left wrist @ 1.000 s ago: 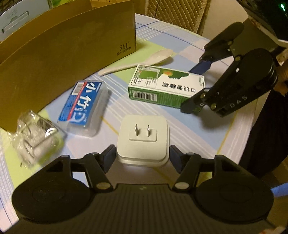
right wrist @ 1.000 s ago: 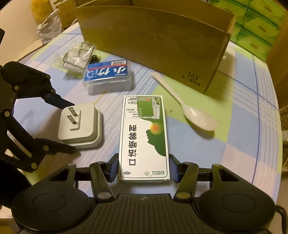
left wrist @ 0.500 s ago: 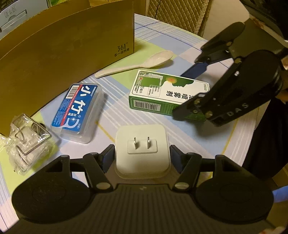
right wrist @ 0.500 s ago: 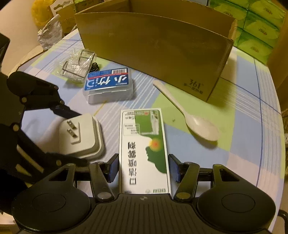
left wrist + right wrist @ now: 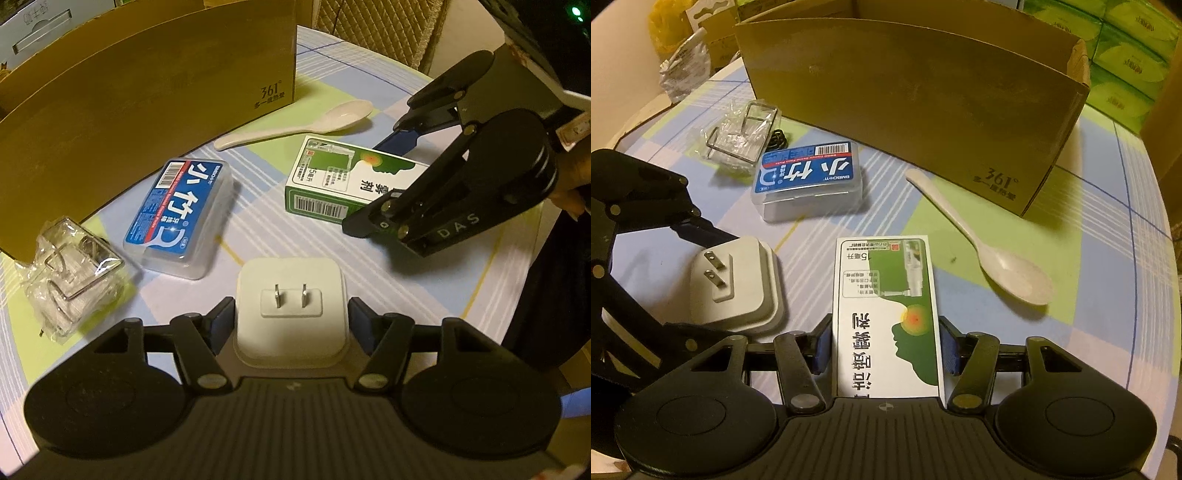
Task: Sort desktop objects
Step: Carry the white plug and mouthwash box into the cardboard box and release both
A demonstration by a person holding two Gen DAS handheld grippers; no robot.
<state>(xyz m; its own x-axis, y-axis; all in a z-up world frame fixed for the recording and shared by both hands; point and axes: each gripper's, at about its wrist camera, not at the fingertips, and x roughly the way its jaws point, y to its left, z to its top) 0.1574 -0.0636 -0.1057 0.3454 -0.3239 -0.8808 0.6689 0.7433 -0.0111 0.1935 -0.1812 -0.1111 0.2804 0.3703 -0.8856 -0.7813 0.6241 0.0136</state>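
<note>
Your right gripper (image 5: 884, 349) clamps the green box (image 5: 886, 314); spoon (image 5: 986, 247) right, plug (image 5: 738, 284) left.

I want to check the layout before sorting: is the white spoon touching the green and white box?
Apart. The right wrist view shows a strip of bare tablecloth between the spoon and the box along its whole length.

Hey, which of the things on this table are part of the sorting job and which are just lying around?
Part of the job:
- white plug adapter, between the left gripper fingers
- green spray box, between the right gripper fingers
- floss pick case
- white spoon
- bagged wire clips
- cardboard box, probably the destination

Just lying about:
- green tissue packs
- crumpled bag
</note>
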